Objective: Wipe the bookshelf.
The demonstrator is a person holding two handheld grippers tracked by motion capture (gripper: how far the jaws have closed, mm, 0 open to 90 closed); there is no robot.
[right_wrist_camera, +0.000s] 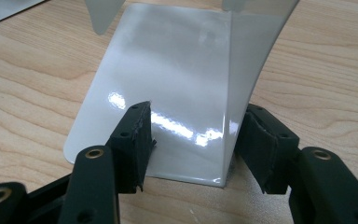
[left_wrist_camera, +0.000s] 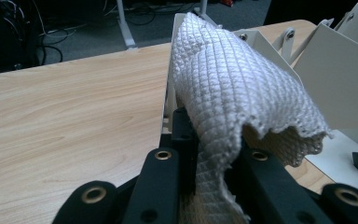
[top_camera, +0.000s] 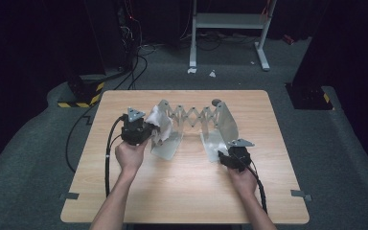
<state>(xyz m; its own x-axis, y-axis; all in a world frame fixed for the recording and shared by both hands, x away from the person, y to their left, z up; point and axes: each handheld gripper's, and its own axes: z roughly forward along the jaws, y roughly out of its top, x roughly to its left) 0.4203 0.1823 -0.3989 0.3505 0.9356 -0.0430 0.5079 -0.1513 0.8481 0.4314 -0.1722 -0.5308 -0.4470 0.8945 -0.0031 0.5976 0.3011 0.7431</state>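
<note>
A white metal rack (top_camera: 196, 116) with scissor links between two L-shaped end plates stands at the middle of the table. My left gripper (top_camera: 141, 130) (left_wrist_camera: 216, 140) is shut on a white waffle-weave cloth (top_camera: 159, 122) (left_wrist_camera: 233, 79), which lies against the top of the left end plate (top_camera: 168, 143) (left_wrist_camera: 261, 39). My right gripper (top_camera: 225, 157) (right_wrist_camera: 198, 133) is open at the right end plate (top_camera: 225, 122). One jaw rests on the glossy base (right_wrist_camera: 168, 70), the other stands beside the outer face of the upright (right_wrist_camera: 256, 46).
The wooden table (top_camera: 187, 191) has bare room in front of and beside the rack. A small dark round thing (top_camera: 216, 101) sits behind the right end plate. On the floor beyond are cables (top_camera: 134, 67) and a white desk frame (top_camera: 230, 21).
</note>
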